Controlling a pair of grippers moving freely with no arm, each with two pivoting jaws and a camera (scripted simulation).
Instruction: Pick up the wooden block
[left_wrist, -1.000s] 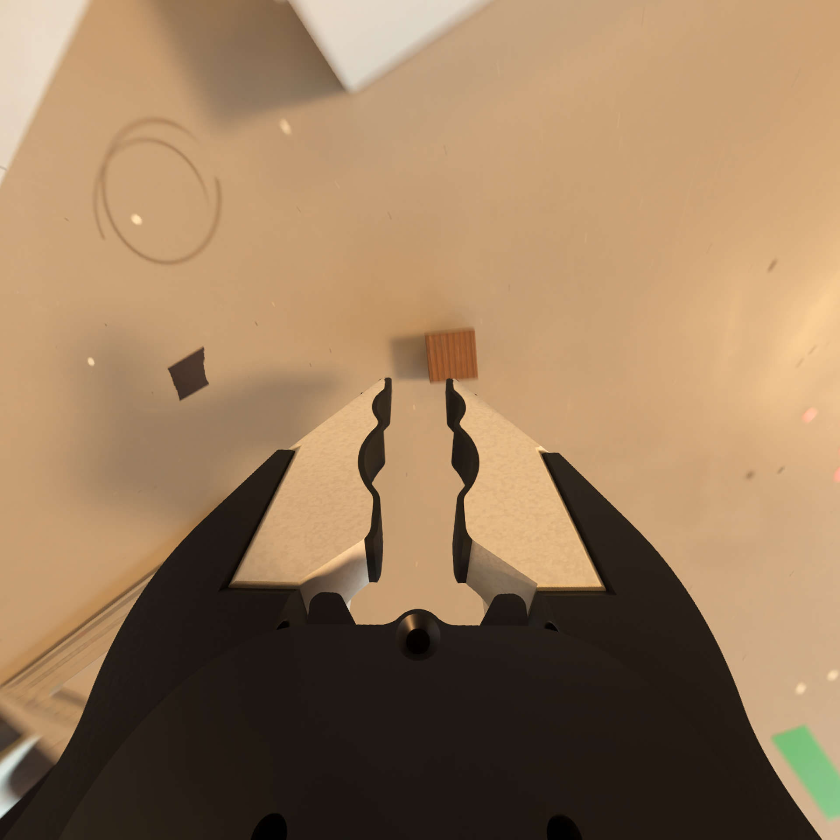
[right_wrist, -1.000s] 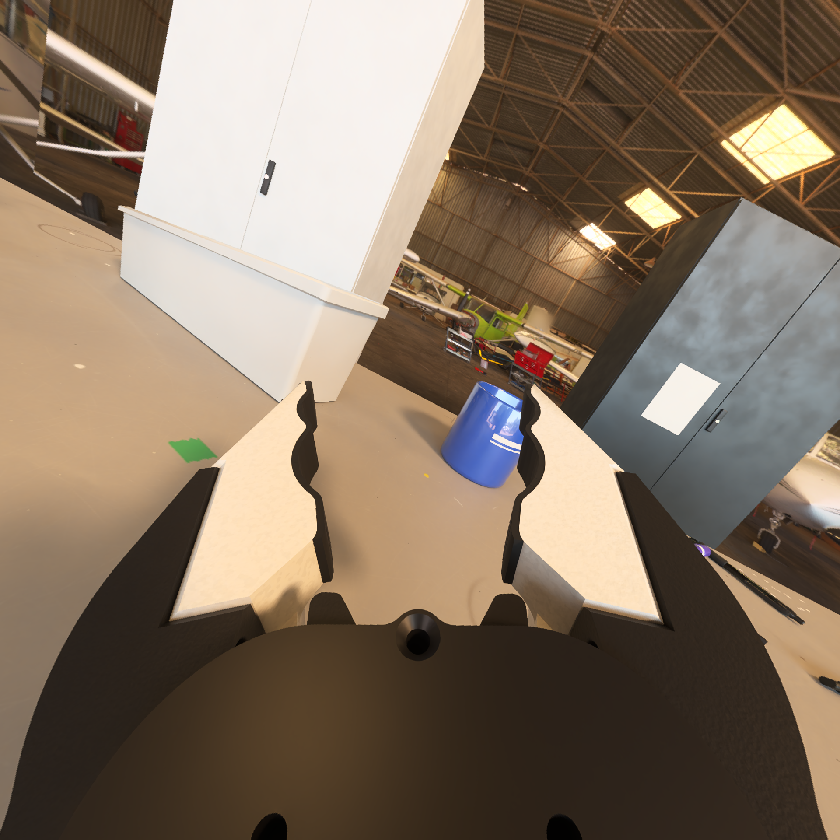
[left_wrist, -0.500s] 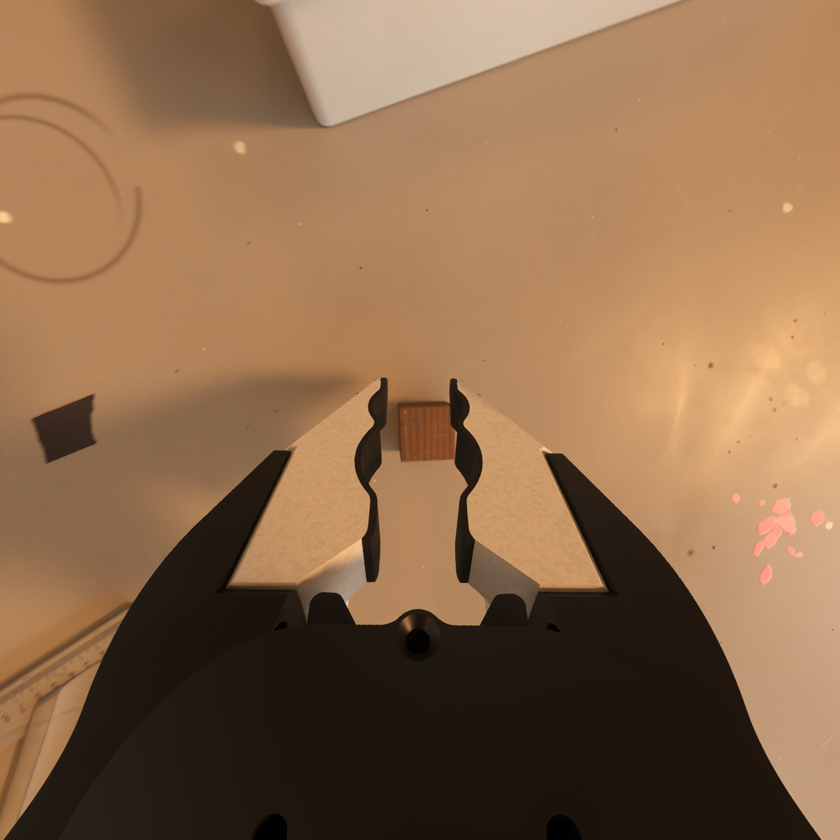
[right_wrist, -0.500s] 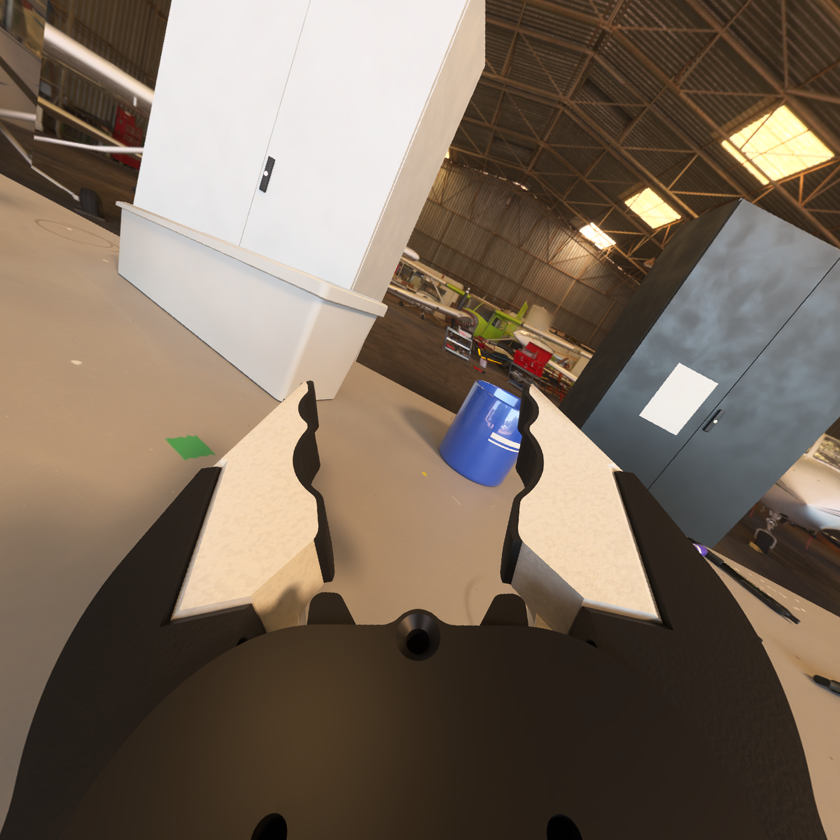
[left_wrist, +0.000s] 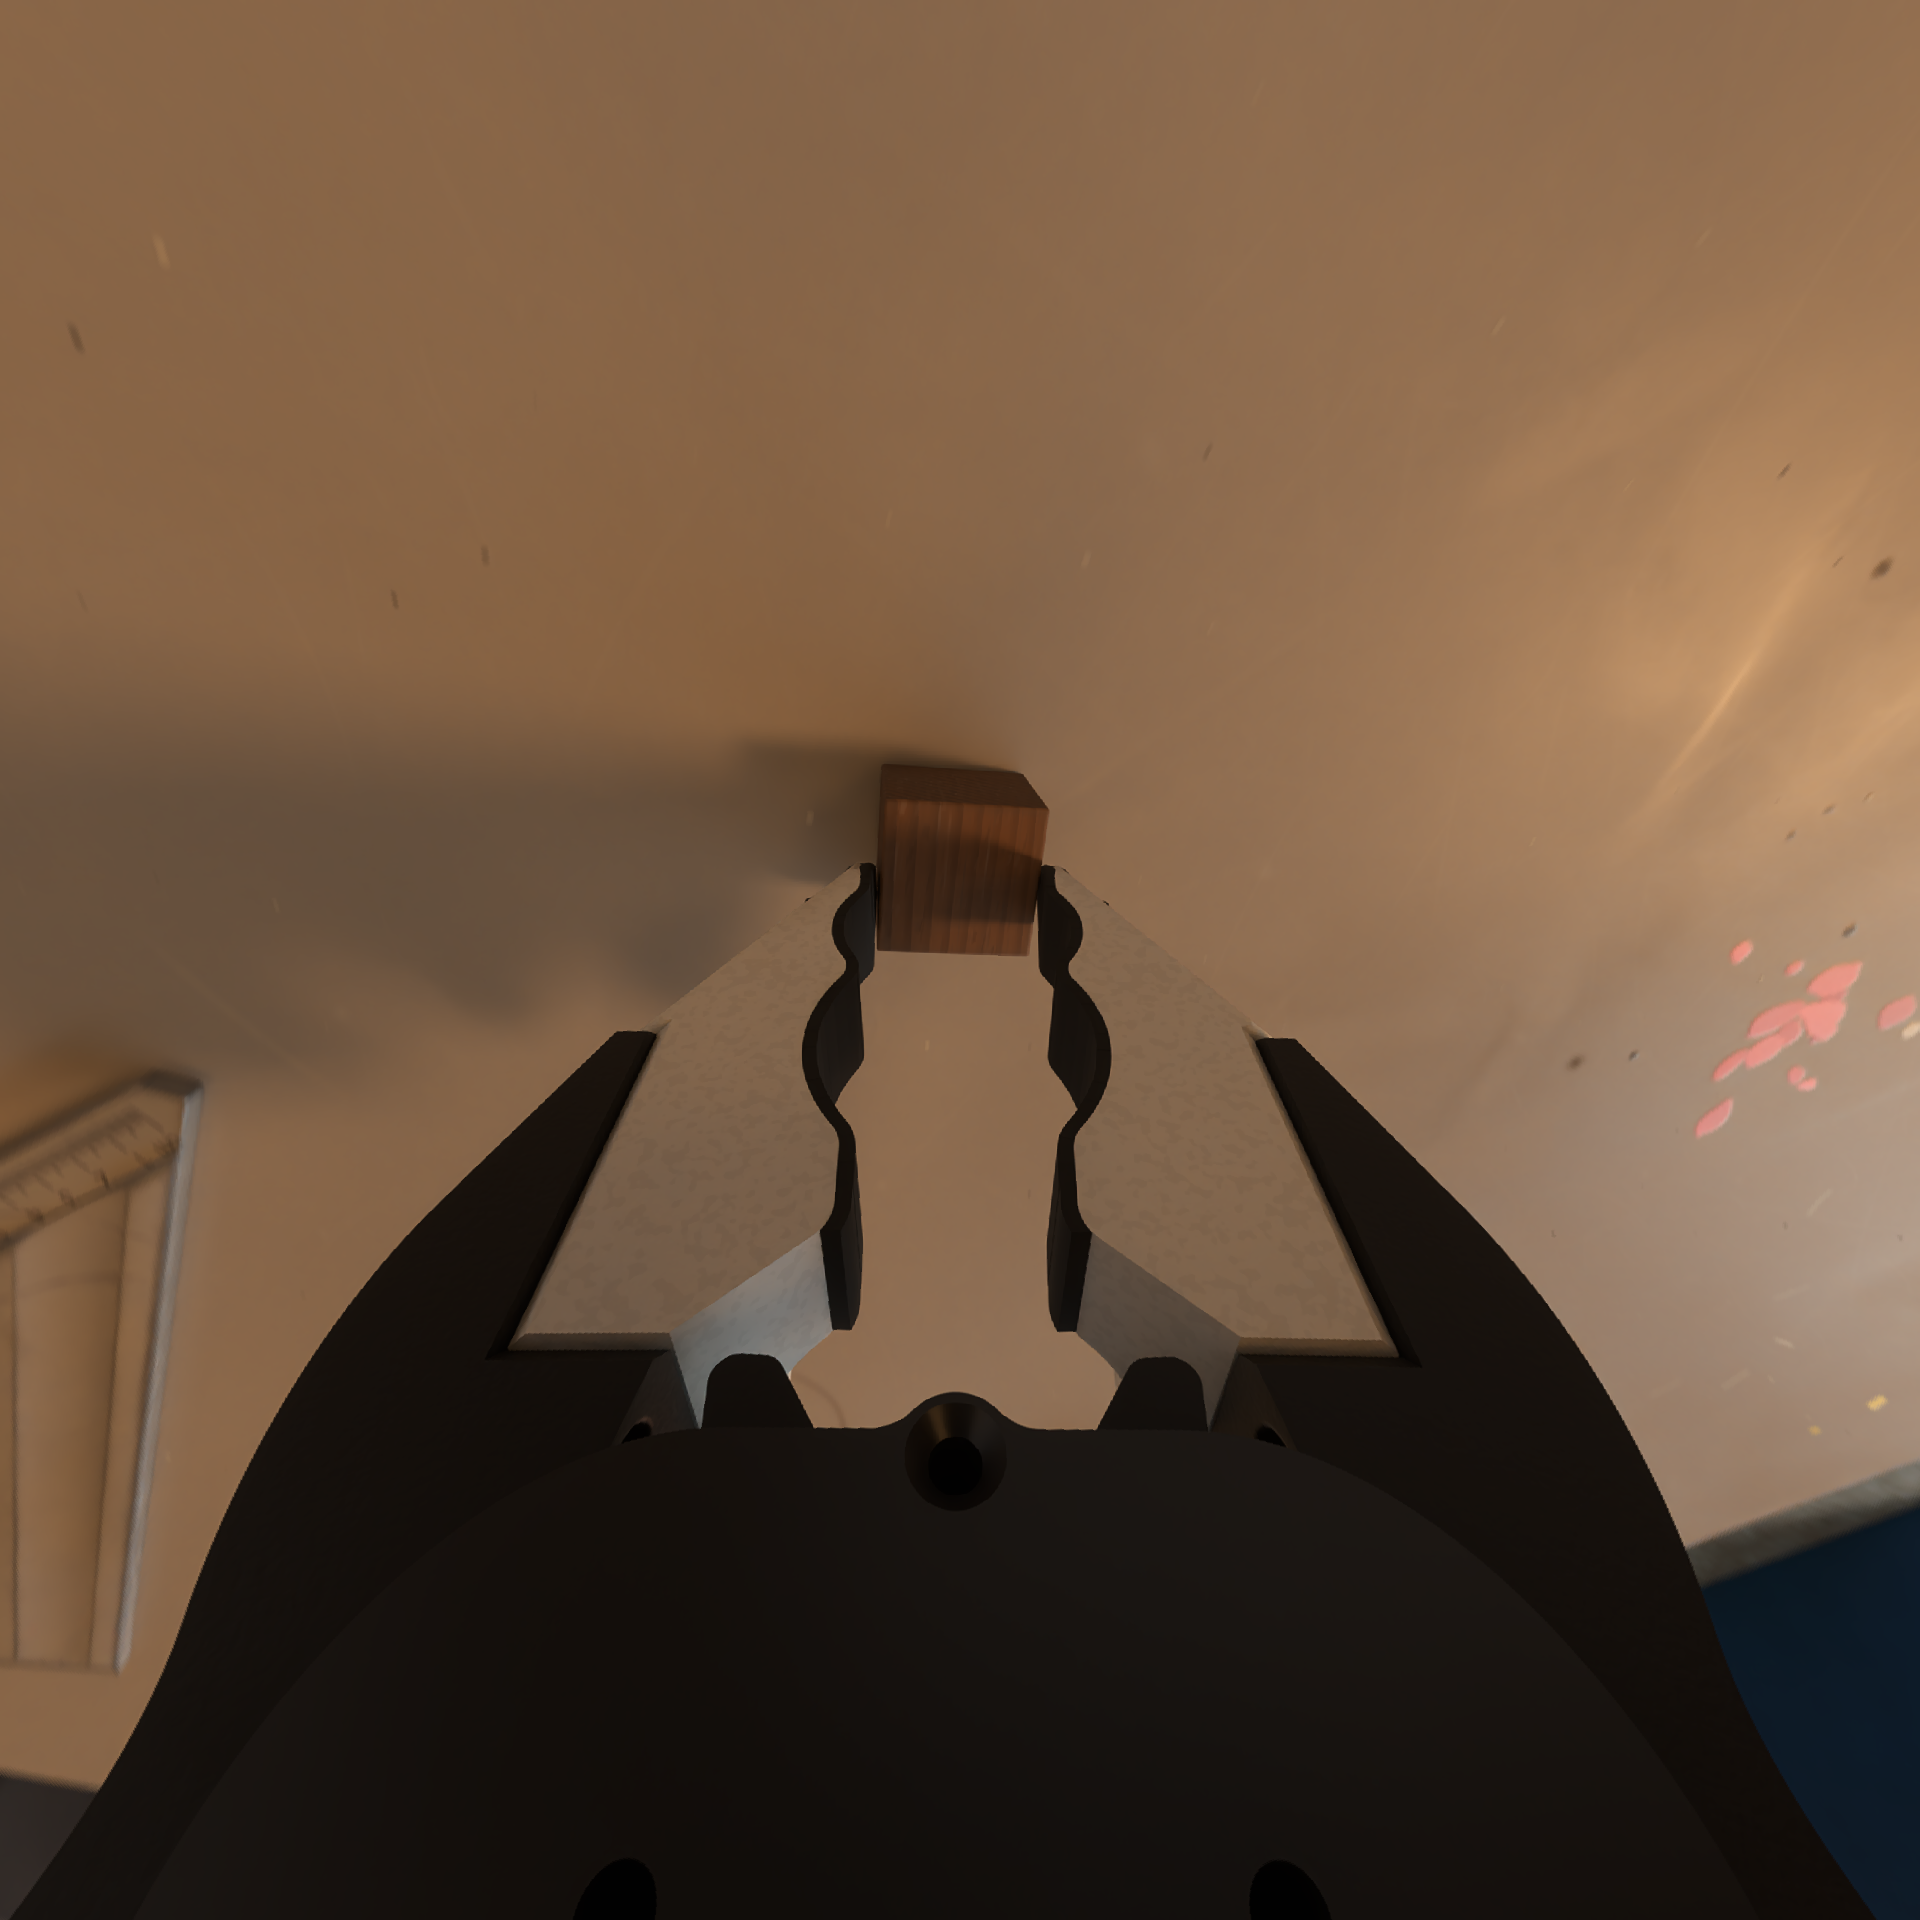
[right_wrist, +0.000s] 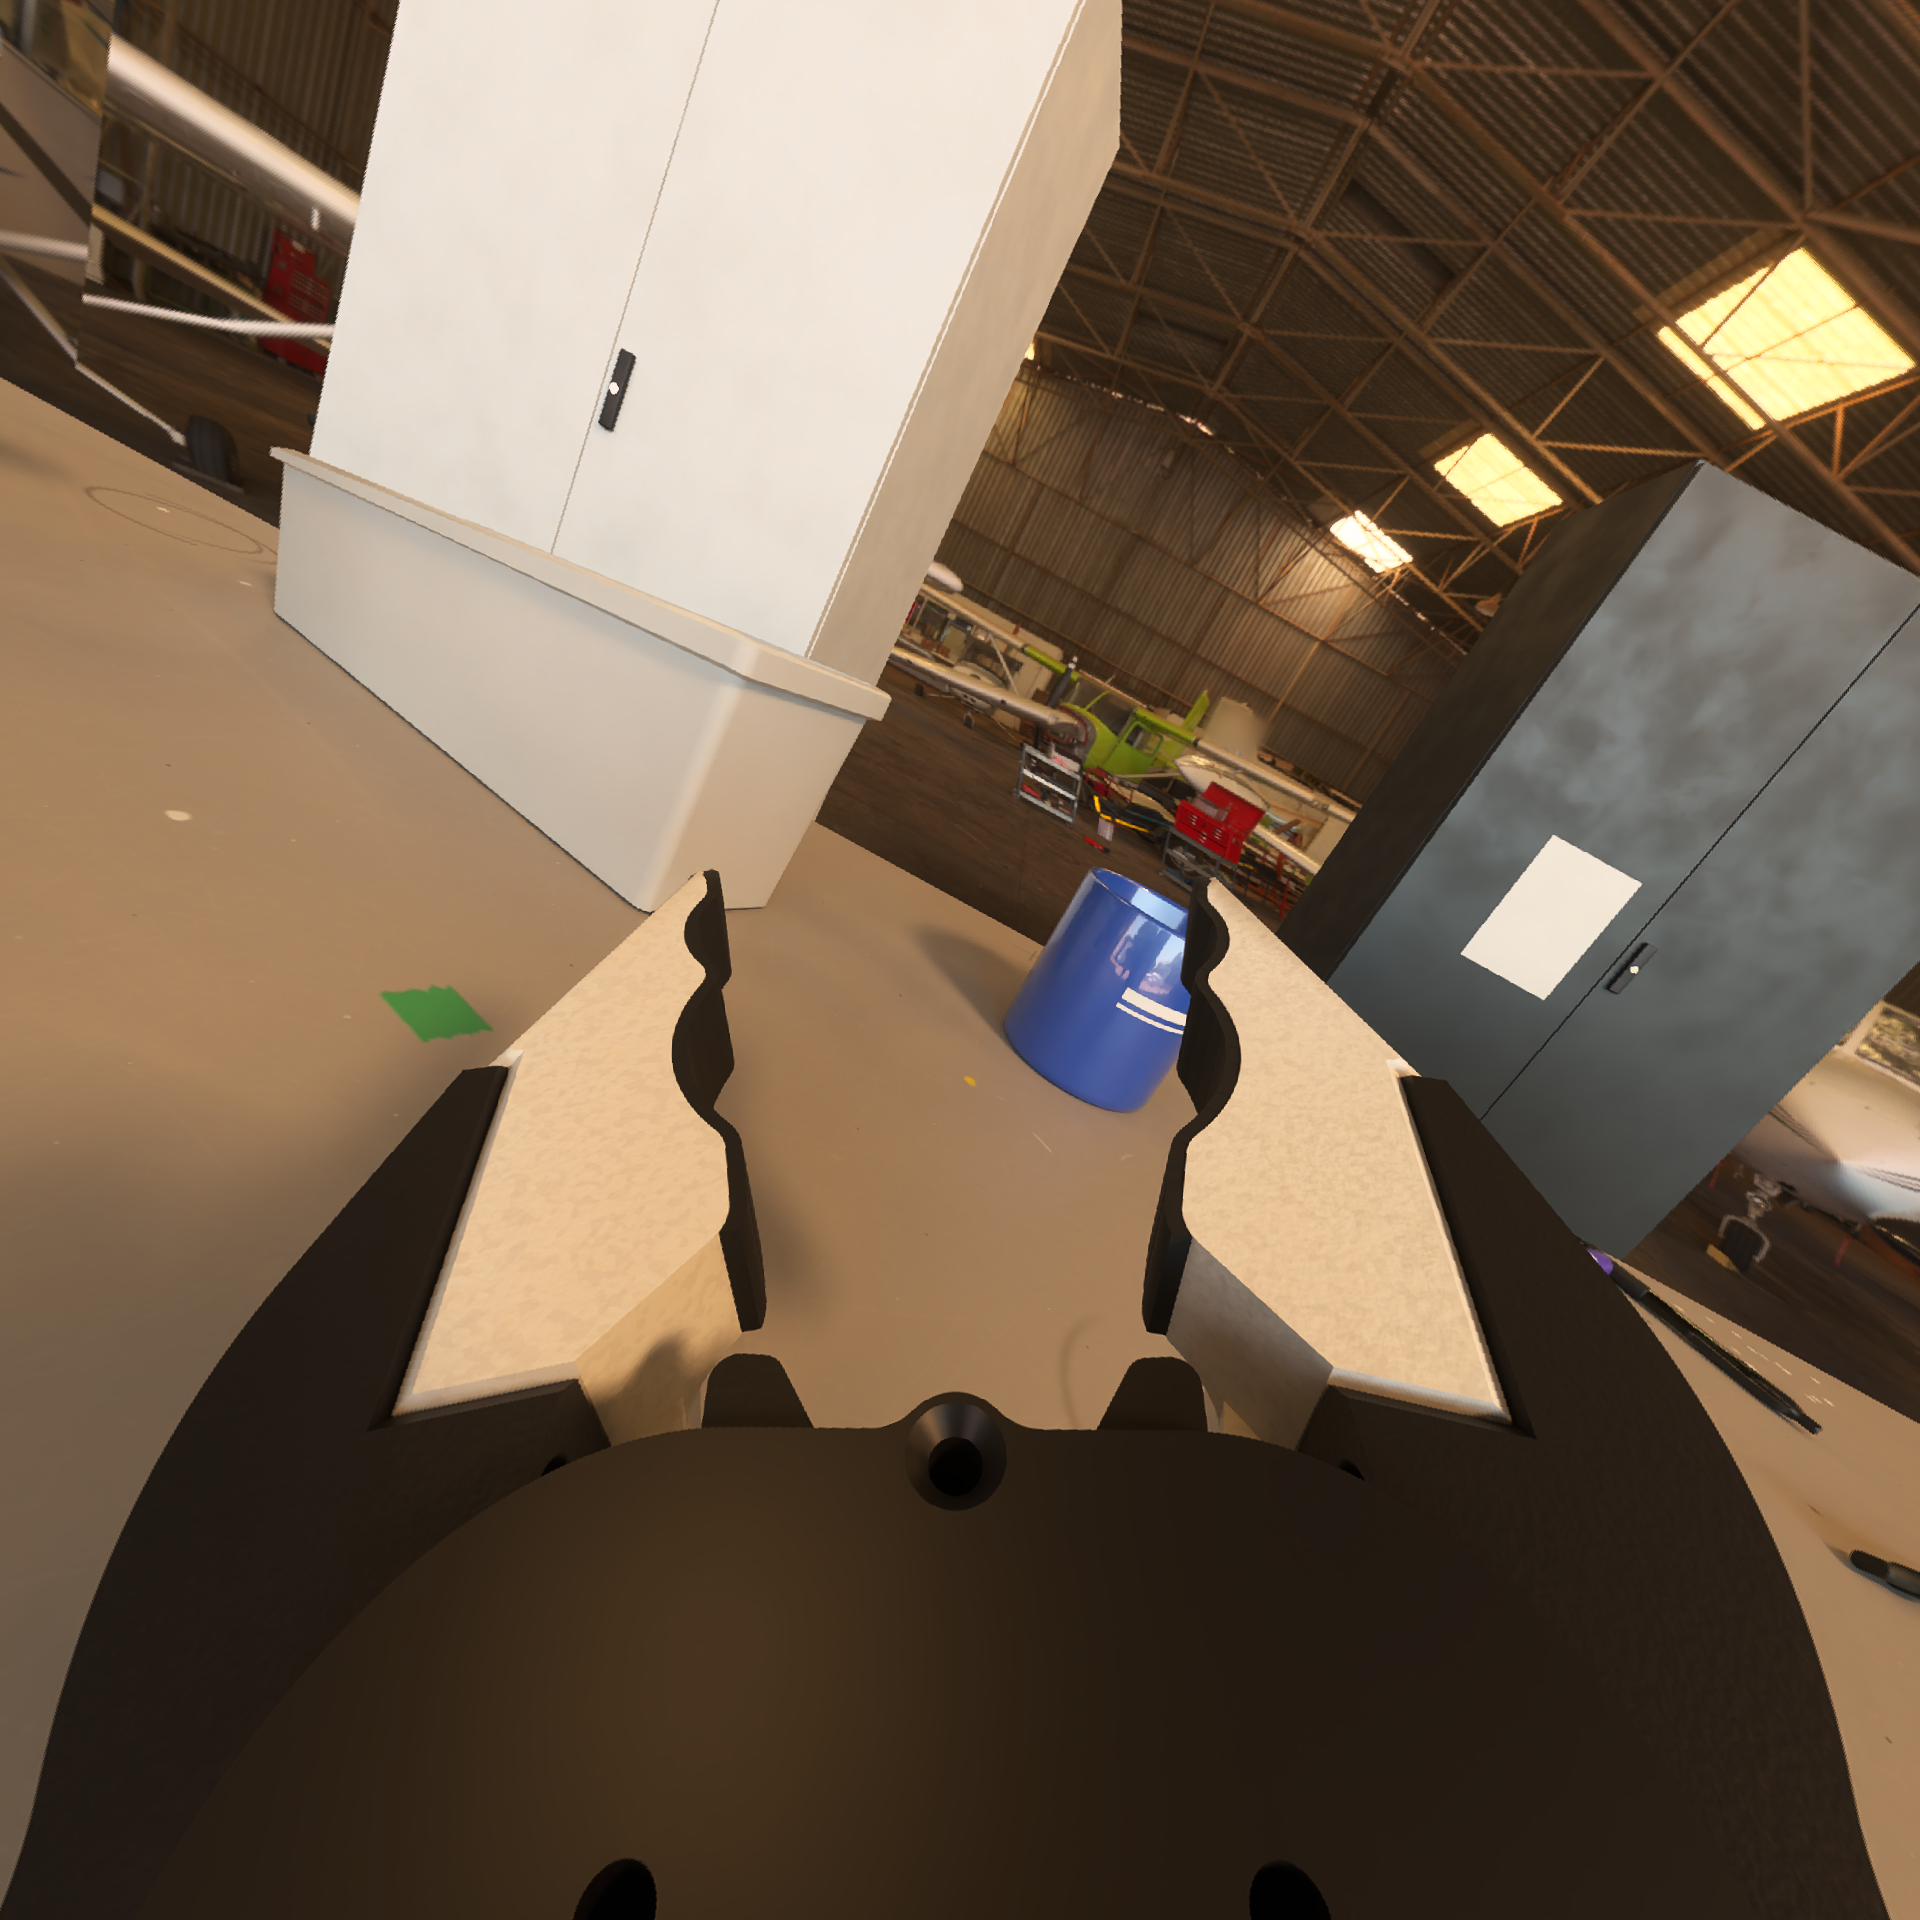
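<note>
The left gripper points steeply down at the tan table, its jaws closed in against the two sides of the wooden block, which sits on the table pinched at the fingertips. The right gripper is held low and nearly level over the table, jaws spread wide around nothing, a blue cup standing beyond its right fingertip.

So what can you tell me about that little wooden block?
The wooden block is a small reddish-brown cube with fine straight grain lines. It sits square between the tips of the left gripper, whose jaws stand against its two sides; its far end pokes out past them. Part of its face is in shadow. Whether it rests on the tan table or is lifted, I cannot tell.
</note>
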